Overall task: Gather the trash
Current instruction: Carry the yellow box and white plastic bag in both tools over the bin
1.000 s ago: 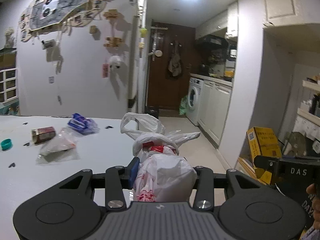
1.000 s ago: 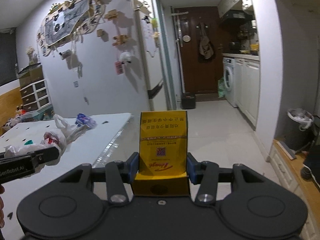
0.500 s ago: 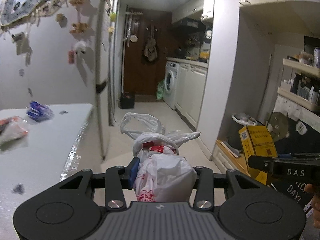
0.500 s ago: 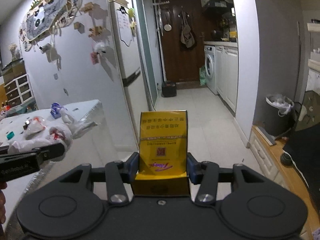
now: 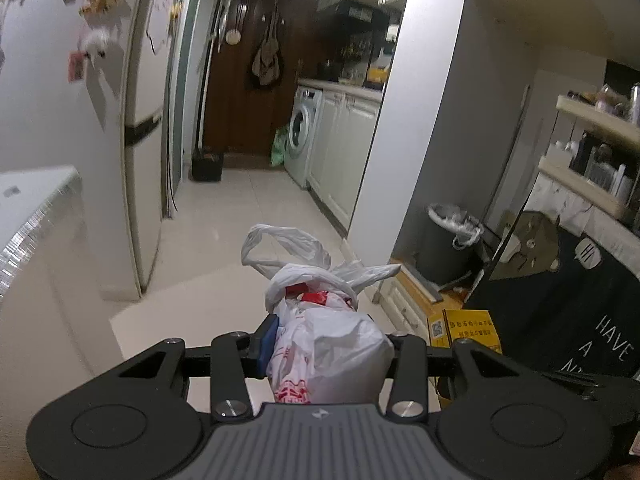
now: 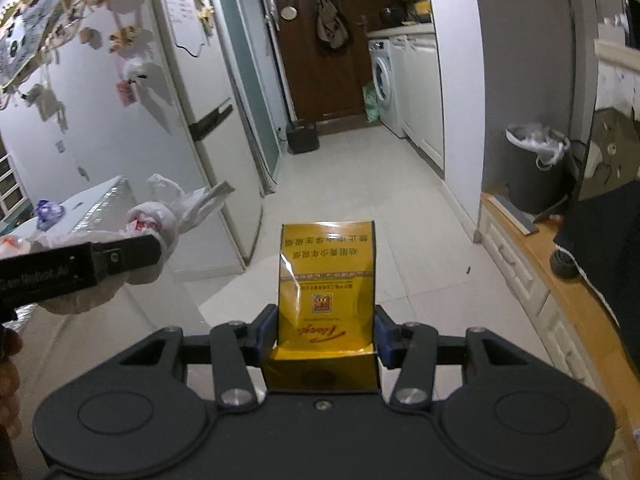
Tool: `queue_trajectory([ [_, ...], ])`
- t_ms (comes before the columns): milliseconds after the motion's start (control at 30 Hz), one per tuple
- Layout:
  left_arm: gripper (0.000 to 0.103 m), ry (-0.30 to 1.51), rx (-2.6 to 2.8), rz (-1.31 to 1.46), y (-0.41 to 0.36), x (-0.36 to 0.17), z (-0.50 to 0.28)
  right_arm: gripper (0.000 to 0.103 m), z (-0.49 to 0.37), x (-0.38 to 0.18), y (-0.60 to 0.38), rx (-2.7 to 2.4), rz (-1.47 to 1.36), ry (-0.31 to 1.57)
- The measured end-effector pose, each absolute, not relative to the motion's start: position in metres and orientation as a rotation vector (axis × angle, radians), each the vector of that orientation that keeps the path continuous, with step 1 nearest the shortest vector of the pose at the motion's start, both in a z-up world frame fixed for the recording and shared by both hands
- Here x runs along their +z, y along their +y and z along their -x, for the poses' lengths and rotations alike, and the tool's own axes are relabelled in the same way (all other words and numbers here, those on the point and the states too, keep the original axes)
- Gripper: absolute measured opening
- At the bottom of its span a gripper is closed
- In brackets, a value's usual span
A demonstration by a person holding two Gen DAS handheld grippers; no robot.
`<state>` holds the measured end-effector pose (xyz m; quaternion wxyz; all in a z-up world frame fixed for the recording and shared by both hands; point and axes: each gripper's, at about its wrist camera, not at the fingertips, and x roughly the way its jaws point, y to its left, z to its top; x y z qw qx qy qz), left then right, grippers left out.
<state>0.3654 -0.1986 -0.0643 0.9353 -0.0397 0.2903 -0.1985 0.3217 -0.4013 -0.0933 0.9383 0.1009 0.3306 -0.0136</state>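
We had the left gripper (image 5: 326,350) jaws clamped on a knotted plastic bag (image 5: 320,320) and the right gripper (image 6: 326,334) on a yellow box (image 6: 327,288), bin (image 6: 534,168) ahead.

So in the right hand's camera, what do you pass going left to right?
Tied white plastic bag → yellow box held between the fingers → grey trash bin with its white liner.
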Motion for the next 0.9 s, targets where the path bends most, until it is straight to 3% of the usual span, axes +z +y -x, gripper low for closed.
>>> queue_trajectory([
  [467, 0.043, 0.937, -0.35, 0.167, -0.182, -0.257, -0.432, 0.05, -0.39, -0.237, -0.409, -0.058, -0.209, 0.964],
  [900, 0.043, 1.151, -0.279, 0.235, -0.138, -0.378, -0.456, 0.05, -0.429, -0.358, -0.363, 0.008, -0.092, 1.172],
])
